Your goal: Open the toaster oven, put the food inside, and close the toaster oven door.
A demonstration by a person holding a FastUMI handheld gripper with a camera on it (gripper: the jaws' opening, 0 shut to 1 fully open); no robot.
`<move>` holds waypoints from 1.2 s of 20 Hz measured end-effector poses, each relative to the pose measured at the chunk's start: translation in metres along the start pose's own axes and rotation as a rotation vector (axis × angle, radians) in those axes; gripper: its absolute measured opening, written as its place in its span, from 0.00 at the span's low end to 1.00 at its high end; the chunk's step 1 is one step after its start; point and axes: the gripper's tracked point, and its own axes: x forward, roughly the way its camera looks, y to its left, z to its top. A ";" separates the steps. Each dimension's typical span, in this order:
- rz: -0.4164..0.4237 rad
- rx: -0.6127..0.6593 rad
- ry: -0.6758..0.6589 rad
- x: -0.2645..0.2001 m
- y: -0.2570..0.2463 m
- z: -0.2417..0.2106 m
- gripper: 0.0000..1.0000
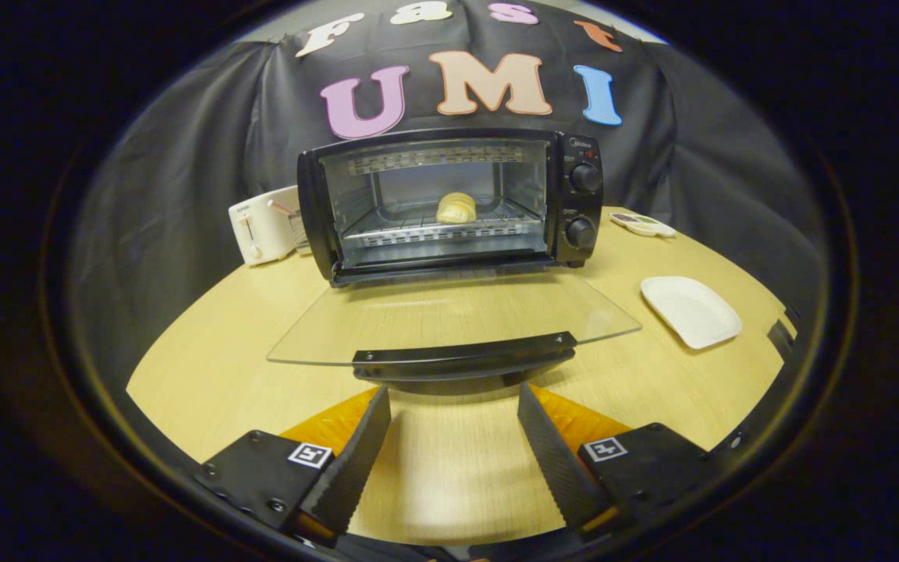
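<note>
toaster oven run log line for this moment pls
toaster oven door: open flat | bread roll: on rack | tongs: open, empty, just short of door handle | left: close door

A white pop-up toaster [264, 225], an empty white plate [690, 311] and a small patterned dish [642, 225] sit well apart on a light wooden counter [207, 367].

black cloth wall [184, 156], light wooden table [223, 328], soft overhead glare

Beyond my tool [453, 406] the oven [449, 203] holds the bread [456, 208]; toaster [264, 225] to its left, plate [690, 311] right.
</note>
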 end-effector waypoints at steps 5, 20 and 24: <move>-0.001 -0.018 0.004 0.003 -0.010 0.003 1.00; 0.038 -0.016 -0.150 0.000 0.006 0.088 1.00; 0.047 -0.012 -0.197 0.006 0.011 0.120 1.00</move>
